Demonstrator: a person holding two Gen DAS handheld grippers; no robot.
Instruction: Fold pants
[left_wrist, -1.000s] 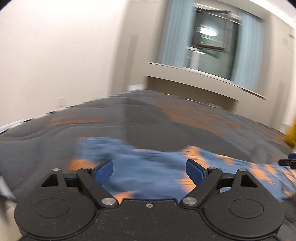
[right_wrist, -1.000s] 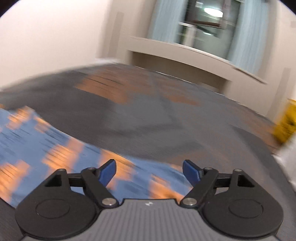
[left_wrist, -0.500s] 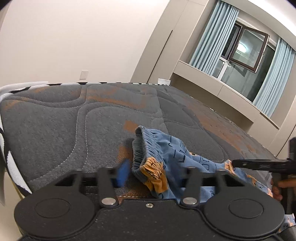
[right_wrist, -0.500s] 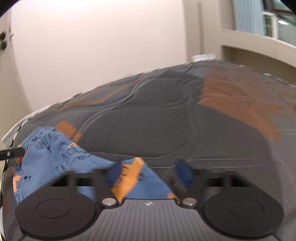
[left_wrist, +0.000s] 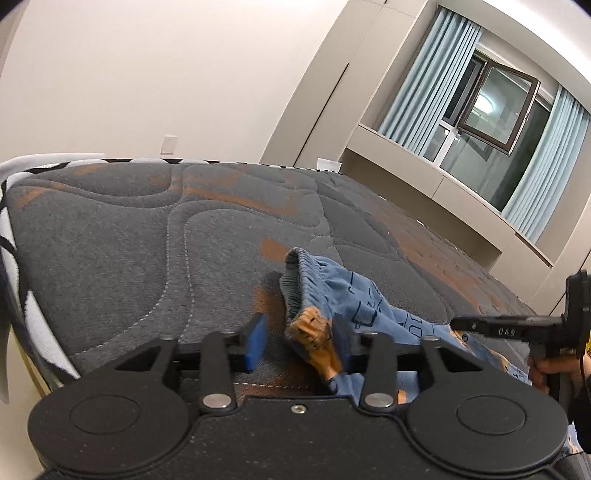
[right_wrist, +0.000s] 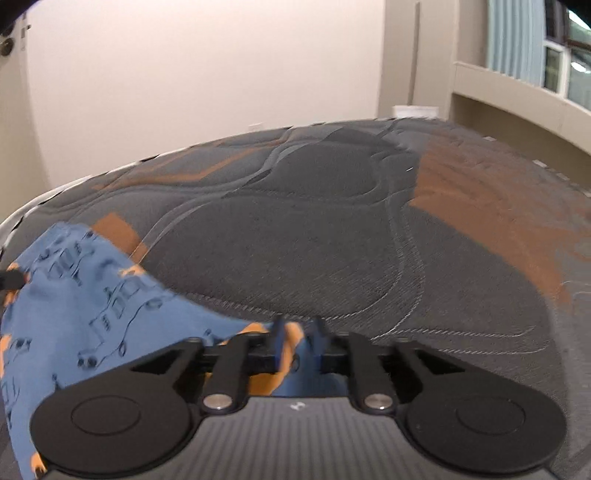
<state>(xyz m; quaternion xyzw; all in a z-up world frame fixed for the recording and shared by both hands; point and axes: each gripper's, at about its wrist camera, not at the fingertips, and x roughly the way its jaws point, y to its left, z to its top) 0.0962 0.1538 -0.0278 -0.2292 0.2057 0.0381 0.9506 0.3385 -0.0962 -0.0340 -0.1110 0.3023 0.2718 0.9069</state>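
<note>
Blue pants with orange patches and a grey elastic waistband lie crumpled on a dark grey quilted mattress. My left gripper straddles the bunched waistband end. Its jaws are opening: the cloth leans on the right finger and a gap shows beside the left blue pad. My right gripper is shut on an orange and blue corner of the pants. Its jaws hold that corner just above the mattress. In the left wrist view the right gripper shows side-on, held by a hand.
A black and white striped sheet edge wraps the mattress's left side. Beyond the bed stand a plain wall, a window ledge and pale blue curtains. Bare mattress stretches ahead of both grippers.
Both grippers swept across the mattress and settled at the pants' two ends. Their jaws came in from wide apart. The right closed on a cloth corner; the left now straddles the waistband.
</note>
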